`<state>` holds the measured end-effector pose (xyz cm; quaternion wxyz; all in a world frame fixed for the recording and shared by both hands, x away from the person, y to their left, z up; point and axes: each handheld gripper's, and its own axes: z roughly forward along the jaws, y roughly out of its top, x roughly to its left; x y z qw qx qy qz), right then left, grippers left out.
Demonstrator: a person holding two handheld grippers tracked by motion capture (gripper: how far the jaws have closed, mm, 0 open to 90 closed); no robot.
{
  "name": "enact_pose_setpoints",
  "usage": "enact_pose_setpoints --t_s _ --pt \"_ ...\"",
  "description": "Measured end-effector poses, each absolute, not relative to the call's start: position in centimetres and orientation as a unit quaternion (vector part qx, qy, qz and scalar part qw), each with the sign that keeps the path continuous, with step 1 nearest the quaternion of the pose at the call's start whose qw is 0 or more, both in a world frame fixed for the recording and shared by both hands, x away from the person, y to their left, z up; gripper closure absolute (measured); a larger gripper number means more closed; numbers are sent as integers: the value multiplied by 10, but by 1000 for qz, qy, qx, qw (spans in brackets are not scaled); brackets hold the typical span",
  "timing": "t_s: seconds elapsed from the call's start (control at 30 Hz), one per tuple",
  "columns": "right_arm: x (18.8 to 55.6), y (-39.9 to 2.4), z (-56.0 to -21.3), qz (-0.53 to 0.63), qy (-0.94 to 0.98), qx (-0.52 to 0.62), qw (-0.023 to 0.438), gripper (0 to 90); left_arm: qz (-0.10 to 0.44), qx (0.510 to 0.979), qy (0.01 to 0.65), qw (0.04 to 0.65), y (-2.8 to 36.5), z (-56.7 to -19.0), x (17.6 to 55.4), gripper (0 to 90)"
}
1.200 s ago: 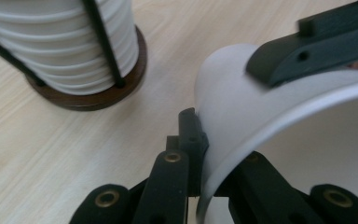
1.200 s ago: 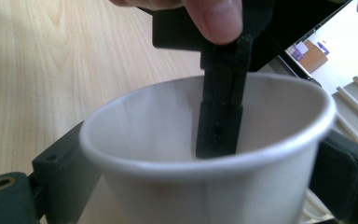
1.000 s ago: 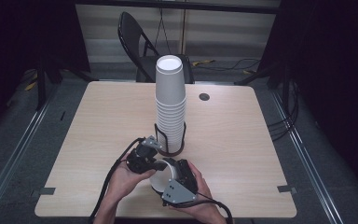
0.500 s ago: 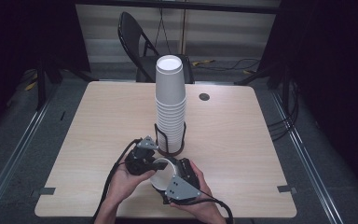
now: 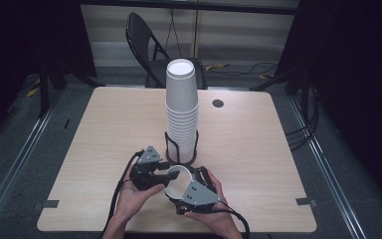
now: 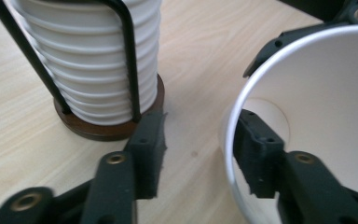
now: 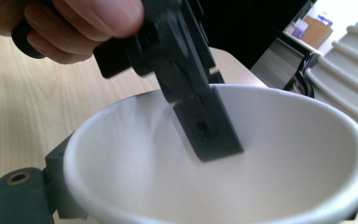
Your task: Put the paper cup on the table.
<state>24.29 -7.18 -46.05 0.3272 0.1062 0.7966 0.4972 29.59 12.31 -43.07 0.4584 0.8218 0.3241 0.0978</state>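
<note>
Dark curtains and a folding chair (image 5: 151, 47) stand beyond the pale wooden worktop (image 5: 99, 129), where a tall stack of paper cups (image 5: 181, 107) rises upside down from a round wooden base ringed by a black wire holder (image 5: 180, 149). Just in front of that holder, a single white cup (image 5: 178, 180) lies on its side between the two hands. The right gripper (image 7: 51, 205) grasps this cup around its outer wall, with its mouth turned toward the left gripper (image 5: 165, 172). The left gripper has just been opening: in its own view one jaw stands inside the cup's rim (image 6: 230, 140) and the other outside it, with a clear gap between pad and paper, so it has let go of the wall that runs between its jaws. The stack sits just beyond the left gripper's outer jaw, close to it but apart. By my reading, the step in hand is a handover, with the loose cup now carried by the right gripper alone. The next move probably calls for the left gripper to draw back out of the cup's mouth without catching the thin rim, while the right gripper keeps a light, even hold so the soft wall does not crumple, then turns the cup for wherever it is to go.
</note>
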Motion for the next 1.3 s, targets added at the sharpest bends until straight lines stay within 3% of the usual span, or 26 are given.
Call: enact_pose_setpoints --t_s 0.1,0.4,0.87,1.13,1.3 --pt "245 -75 -461 503 794 118 322 121 107 803 336 481 127 -432 296 428" --pt "252 -83 -463 512 791 148 301 122 126 775 348 513 131 -436 294 252" --pt "264 -102 -467 520 781 204 279 124 148 711 353 590 152 -448 284 188" --pt "272 -117 -464 528 768 239 273 122 183 710 372 569 160 -461 283 157" --pt "279 -129 -462 539 752 265 272 122 233 700 392 549 162 -472 278 156"
